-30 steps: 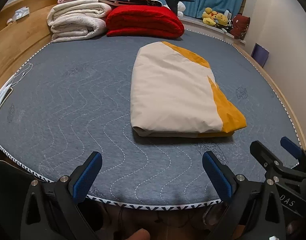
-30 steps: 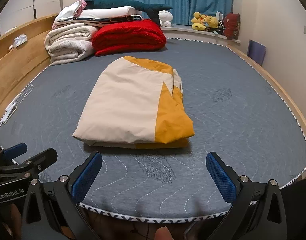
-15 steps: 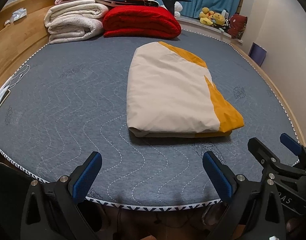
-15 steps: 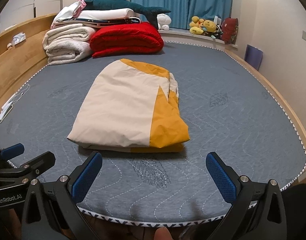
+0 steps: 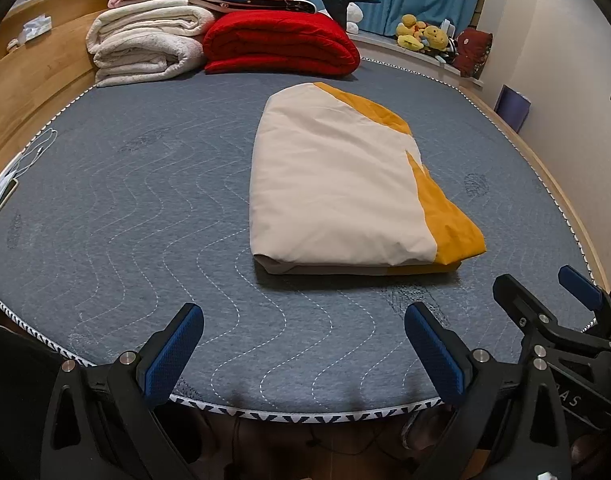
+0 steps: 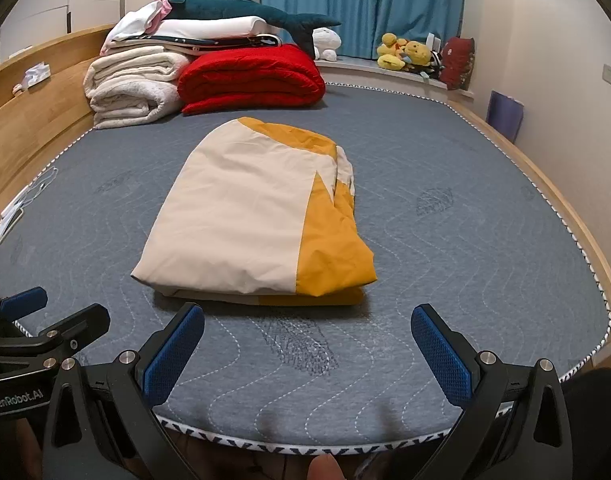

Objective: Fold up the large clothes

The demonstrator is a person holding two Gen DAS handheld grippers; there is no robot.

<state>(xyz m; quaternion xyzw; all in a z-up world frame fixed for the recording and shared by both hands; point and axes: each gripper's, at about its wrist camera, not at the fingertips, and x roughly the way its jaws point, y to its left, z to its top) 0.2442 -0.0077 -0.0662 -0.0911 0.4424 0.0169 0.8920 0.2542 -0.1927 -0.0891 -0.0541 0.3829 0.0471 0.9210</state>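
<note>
A folded cream and mustard-yellow garment point(image 5: 345, 184) lies flat in a neat rectangle on the grey quilted mattress point(image 5: 125, 208); it also shows in the right wrist view point(image 6: 257, 216). My left gripper point(image 5: 303, 350) is open and empty, held over the mattress's near edge, short of the garment. My right gripper point(image 6: 307, 354) is open and empty too, at the same near edge. The right gripper shows at the lower right of the left wrist view point(image 5: 545, 304). The left gripper shows at the lower left of the right wrist view point(image 6: 45, 320).
Folded cream blankets point(image 6: 129, 88) and a red quilt point(image 6: 253, 78) are stacked at the mattress's far end, with a plush shark point(image 6: 249, 10) on top. A wooden bed frame point(image 6: 33, 120) runs along the left. Cables and a device point(image 5: 9, 184) lie at the left edge.
Both grippers have risen and drawn back slightly, so the garment sits a little further off. The garment has not moved. Both grippers stay open.
</note>
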